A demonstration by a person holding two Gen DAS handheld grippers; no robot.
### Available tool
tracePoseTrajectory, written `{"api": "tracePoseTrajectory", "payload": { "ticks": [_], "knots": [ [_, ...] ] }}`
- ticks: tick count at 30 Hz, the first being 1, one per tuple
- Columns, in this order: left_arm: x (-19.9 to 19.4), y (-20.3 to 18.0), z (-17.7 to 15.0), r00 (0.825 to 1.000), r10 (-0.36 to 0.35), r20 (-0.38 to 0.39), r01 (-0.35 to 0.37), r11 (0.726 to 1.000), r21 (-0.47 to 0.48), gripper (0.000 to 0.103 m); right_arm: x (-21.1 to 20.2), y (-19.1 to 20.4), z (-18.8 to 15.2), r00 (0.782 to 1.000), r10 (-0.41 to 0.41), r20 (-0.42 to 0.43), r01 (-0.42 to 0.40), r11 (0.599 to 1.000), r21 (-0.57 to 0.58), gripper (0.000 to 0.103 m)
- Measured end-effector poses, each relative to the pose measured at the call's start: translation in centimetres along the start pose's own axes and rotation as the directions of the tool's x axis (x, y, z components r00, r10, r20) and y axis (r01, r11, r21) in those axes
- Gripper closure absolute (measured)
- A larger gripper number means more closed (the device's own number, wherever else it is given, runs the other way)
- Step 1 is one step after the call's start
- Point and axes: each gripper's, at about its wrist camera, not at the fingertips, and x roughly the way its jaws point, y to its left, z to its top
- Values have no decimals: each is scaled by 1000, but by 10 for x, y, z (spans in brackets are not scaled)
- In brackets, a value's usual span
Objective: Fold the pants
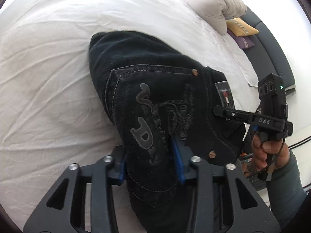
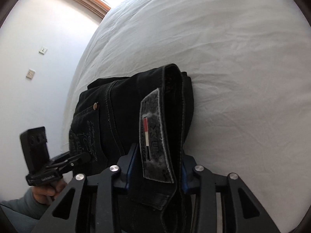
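Note:
Black folded jeans (image 1: 147, 71) lie on a white bed sheet (image 1: 48, 68). My left gripper (image 1: 149, 165) pinches the back-pocket part with the grey embroidery, its blue pads pressed into the denim on both sides. In the right wrist view the same jeans (image 2: 108, 120) show their waistband, and my right gripper (image 2: 158, 167) is shut on the band around the grey label with a red and white flag (image 2: 153, 136). Each gripper also shows in the other's view, held by a hand: the right gripper (image 1: 223, 113) at the waistband, the left gripper (image 2: 83, 157) at the pocket edge.
A grey-white pillow (image 1: 213, 5), a yellow cushion (image 1: 241, 28) and a purple cushion (image 1: 243, 41) sit by the dark headboard (image 1: 272, 54). Wrinkled sheet (image 2: 243, 58) stretches beyond the jeans. A white wall with sockets (image 2: 43, 50) runs along the bed's edge.

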Motion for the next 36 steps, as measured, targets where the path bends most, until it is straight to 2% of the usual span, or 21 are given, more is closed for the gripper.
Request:
{"api": "tracePoseTrajectory", "payload": {
  "ticks": [2, 5, 10, 14, 17, 22, 26, 28, 30, 32, 35, 36],
  "knots": [
    [-8, -4, 1, 1000, -5, 11, 5, 1000, 2, 78, -7, 16, -2, 998, -65, 25, 67, 996, -56, 76],
    [-25, -8, 4, 999, -18, 39, 17, 1000, 10, 81, -20, 44, -4, 991, -107, 75, 116, 985, -125, 81],
    [-69, -15, 34, 993, -15, 115, 10, 999, 45, 81, -46, 76, 9, 984, -88, 154, 118, 974, -193, 83],
    [-98, -7, 77, 983, 28, 183, -47, 994, 97, 81, -54, 95, 43, 976, -61, 210, 109, 968, -227, 83],
    [-103, 5, 113, 974, 83, 211, -110, 986, 123, 81, -50, 106, 81, 969, -54, 240, 117, 960, -256, 83],
    [-94, 45, 161, 961, 164, 221, -188, 978, 89, 80, -13, 118, 141, 969, -60, 239, 128, 952, -278, 83],
    [-69, 79, 182, 957, 217, 193, -232, 971, 59, 79, 25, 113, 171, 977, -66, 203, 121, 955, -270, 83],
    [-50, 100, 185, 957, 241, 162, -250, 968, 39, 76, 51, 111, 179, 980, -82, 181, 129, 956, -265, 83],
    [-38, 113, 184, 953, 260, 155, -267, 963, 26, 63, 73, 100, 183, 983, -107, 149, 139, 964, -227, 80],
    [-34, 115, 181, 946, 275, 172, -283, 959, 22, 51, 85, 81, 184, 983, -118, 140, 142, 974, -177, 58],
    [-34, 121, 179, 930, 308, 200, -317, 948, 16, 26, 86, 58, 178, 983, -81, 163, 102, 988, -120, 42],
    [-36, 123, 179, 928, 314, 199, -323, 946, 12, 23, 84, 55, 175, 983, -61, 175, 82, 990, -113, 41]
  ]
}}
